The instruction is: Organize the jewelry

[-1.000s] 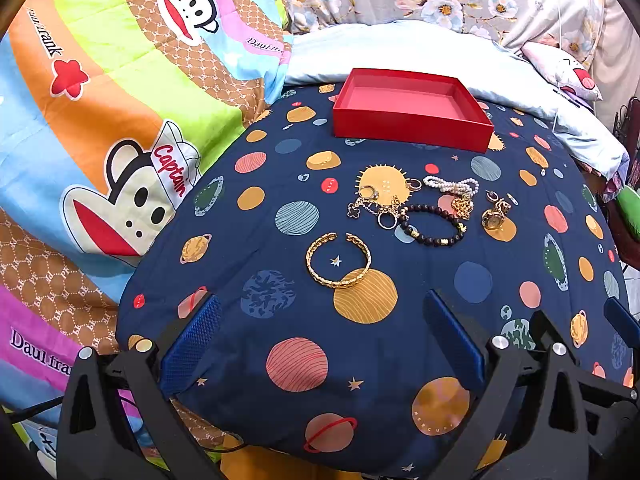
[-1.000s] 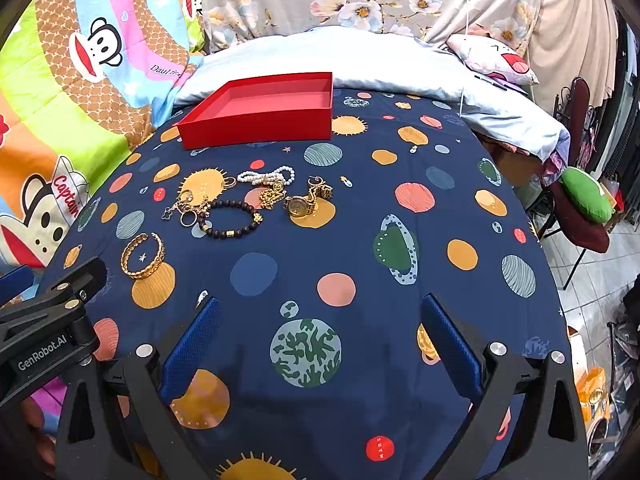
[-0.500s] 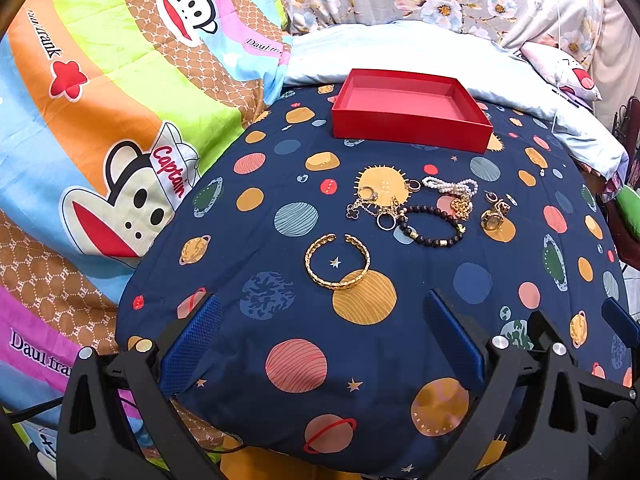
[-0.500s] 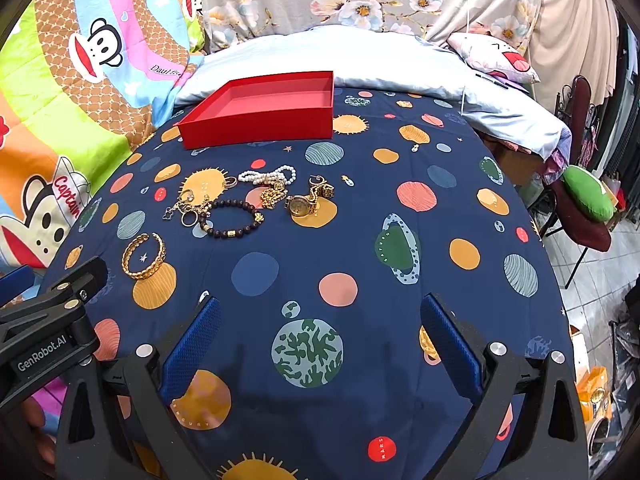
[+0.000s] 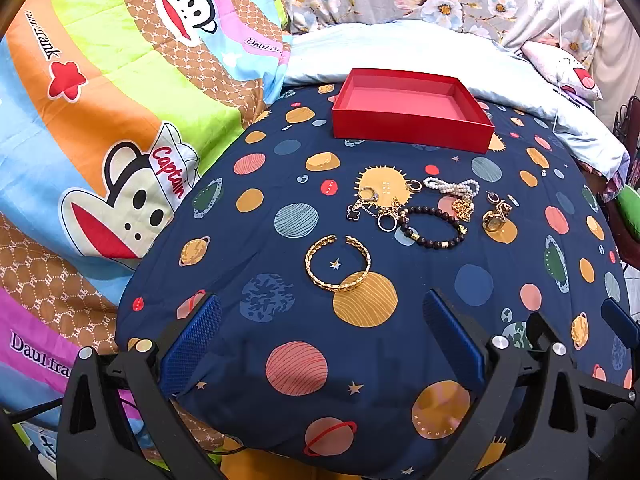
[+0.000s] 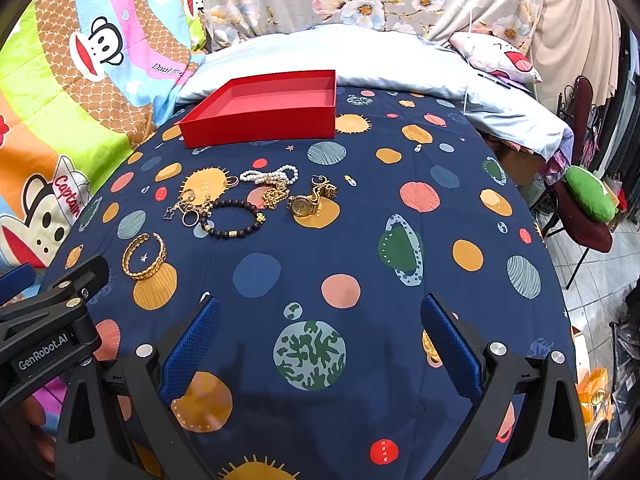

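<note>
An empty red tray sits at the far side of a navy planet-print cloth. Nearer lie a gold cuff bangle, a dark bead bracelet, a white pearl bracelet, a gold watch and a tangle of gold chains and rings. My left gripper is open, just short of the bangle. My right gripper is open over bare cloth, well short of the jewelry.
A colourful monkey-print quilt lies to the left, and a pale blue blanket lies behind the tray. At the right, the cloth drops off toward a chair with a green cushion and tiled floor.
Both views have shifted very slightly. Nothing was picked up and both grippers stay open.
</note>
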`<state>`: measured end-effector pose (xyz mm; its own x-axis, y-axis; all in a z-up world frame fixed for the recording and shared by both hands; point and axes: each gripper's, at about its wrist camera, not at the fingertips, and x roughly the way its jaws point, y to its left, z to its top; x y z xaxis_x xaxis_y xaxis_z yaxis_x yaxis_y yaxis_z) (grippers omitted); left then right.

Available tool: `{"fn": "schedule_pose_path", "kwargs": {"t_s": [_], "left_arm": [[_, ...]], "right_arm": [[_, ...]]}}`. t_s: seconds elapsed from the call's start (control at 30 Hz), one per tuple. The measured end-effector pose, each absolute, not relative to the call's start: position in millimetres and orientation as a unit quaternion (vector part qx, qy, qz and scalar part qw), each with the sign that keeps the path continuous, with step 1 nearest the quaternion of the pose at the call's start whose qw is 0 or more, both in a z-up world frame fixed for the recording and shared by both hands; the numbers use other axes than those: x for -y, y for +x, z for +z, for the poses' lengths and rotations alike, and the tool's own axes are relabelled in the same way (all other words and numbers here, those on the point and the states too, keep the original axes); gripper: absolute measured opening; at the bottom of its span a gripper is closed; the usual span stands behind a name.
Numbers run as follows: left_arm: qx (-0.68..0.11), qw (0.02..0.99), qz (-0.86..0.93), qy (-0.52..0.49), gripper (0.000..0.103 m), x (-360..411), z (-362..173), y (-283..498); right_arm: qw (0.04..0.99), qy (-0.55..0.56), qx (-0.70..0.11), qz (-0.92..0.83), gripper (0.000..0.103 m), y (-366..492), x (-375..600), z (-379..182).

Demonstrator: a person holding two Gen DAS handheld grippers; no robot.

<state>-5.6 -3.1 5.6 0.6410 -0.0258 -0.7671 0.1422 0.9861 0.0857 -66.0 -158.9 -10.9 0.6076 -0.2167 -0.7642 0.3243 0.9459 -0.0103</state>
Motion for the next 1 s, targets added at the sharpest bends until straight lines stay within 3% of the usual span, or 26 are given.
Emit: {"fn": "schedule_pose_path", "kwargs": {"t_s": [0.4, 0.73, 1.0], "left_arm": [[-0.424, 0.903, -0.045, 0.057, 0.098, -0.3, 2.0, -0.4], [-0.456, 0.89, -0.017, 0.018, 0.098, -31.0, -32.3, 36.9], [-0.465, 0.883, -0.059, 0.029, 0.098, -9.7, -53.5, 51.3]], "right_arm": [[0.892, 0.067, -0.421, -0.152, 0.098, -63.7, 160.5, -13.9], [0.878, 0.086, -0.441, -0.166, 0.098, -48.0, 182.4, -29.6], [0.875, 0.1, -0.44, -0.178, 0.098, -37.8, 199.2, -31.9]]}}
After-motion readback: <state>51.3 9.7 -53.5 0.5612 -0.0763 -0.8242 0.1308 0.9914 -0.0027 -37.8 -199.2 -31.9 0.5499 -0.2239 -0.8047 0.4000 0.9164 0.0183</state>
